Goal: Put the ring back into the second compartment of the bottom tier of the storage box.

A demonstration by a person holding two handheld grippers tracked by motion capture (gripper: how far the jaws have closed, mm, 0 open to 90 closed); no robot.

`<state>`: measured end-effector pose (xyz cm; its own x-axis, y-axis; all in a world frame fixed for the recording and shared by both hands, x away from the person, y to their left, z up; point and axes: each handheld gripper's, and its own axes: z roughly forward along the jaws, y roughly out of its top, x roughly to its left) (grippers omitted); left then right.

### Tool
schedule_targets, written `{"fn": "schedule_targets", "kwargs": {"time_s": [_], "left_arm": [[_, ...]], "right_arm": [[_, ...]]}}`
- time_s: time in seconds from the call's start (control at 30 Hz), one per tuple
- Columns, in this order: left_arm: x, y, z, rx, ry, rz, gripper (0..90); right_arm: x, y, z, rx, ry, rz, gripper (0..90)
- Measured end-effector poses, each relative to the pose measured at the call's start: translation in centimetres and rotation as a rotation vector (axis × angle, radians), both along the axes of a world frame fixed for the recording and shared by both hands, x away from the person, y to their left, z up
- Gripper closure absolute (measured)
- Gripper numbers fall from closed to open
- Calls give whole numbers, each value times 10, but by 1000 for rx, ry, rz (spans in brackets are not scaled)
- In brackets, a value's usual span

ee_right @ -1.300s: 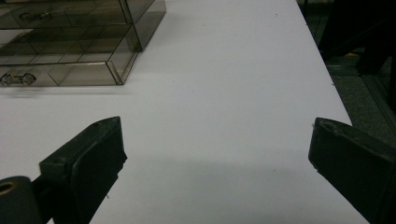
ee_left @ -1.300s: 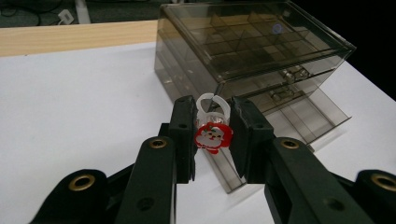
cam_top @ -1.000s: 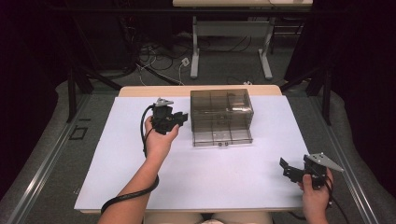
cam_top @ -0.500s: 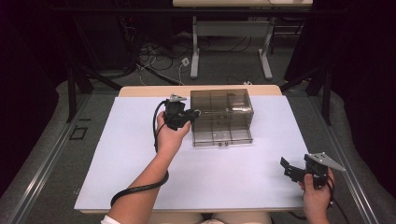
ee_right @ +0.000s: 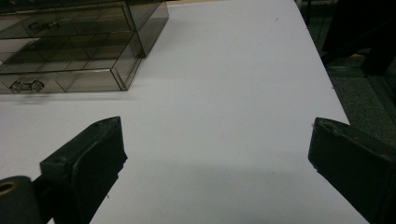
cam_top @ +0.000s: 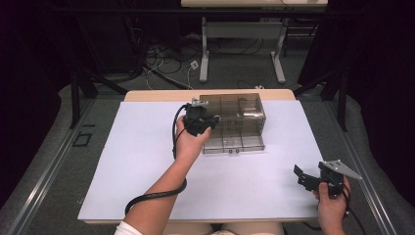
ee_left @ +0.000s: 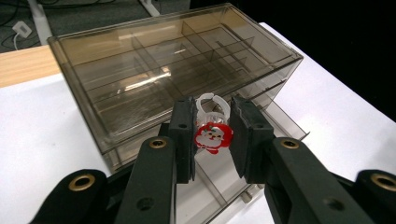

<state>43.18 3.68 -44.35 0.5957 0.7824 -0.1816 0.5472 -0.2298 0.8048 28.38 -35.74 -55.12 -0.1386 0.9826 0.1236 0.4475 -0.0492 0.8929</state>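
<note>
While a small Santa ring is pinched between the pads of the left gripper, it is carried above the open lower drawer of the smoky plastic organiser box. Next, a lowering into a drawer compartment and a release seem called for. The right gripper is held spread and empty near the table's edge.

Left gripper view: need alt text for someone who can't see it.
The left hand-held gripper is shut on a small clear plastic ring with a red and white Santa face, held just above a smoky transparent drawer box with divided compartments. The box sits on a white table cover, and one of its lower drawers is pulled partly out beneath the ring.
</note>
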Motion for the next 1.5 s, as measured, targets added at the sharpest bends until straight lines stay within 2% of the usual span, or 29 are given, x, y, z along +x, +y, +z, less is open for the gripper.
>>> {"fn": "schedule_targets", "kwargs": {"time_s": [0.13, 0.5, 0.63, 0.8, 1.47, 1.5], "left_arm": [[2, -8, 0, -1, 0, -6, 715], [5, -22, -4, 11, 14, -23, 715], [7, -31, -8, 11, 21, -32, 715], [8, -37, -11, 19, 27, -42, 715], [12, -56, -33, 15, 64, -25, 714], [13, -56, -35, 26, 61, -33, 715]], "right_arm": [[-1, 1, 0, 3, 12, 10, 32], [0, 2, -1, 10, 4, 2, 33], [0, 1, -1, 1, 21, 5, 33], [0, 1, -1, 11, 14, -3, 33], [0, 1, -1, 3, 13, 7, 35], [0, 0, -1, 2, 12, 11, 35]]}}
